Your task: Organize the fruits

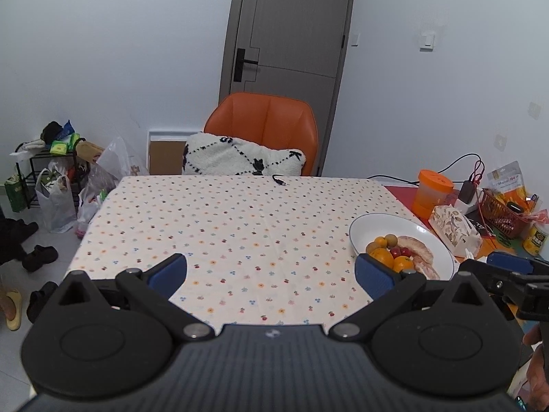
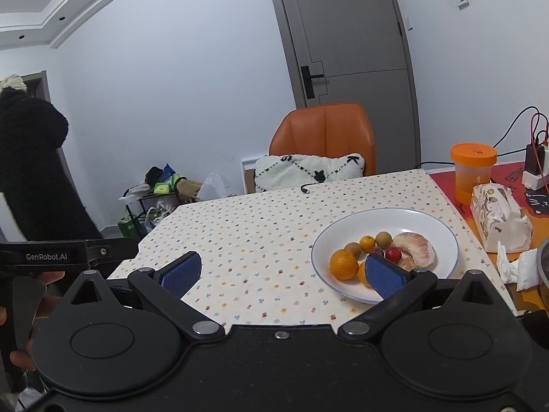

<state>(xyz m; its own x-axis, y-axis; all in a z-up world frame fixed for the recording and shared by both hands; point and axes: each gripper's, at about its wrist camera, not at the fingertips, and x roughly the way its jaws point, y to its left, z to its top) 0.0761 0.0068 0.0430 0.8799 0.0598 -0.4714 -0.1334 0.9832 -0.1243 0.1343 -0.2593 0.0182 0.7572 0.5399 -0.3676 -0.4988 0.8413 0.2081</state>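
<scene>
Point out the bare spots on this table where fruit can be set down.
The floral tablecloth is bare from the white plate across to the table's left edge, and back to the black cable end. The right side is crowded: orange cup, tissue pack, red basket.

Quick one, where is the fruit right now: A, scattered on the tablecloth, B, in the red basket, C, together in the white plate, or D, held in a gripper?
C: the oranges, kiwis, cherry tomato and peeled pomelo wedges all sit in the white plate, and both the left gripper and the right gripper are open and empty.
</scene>
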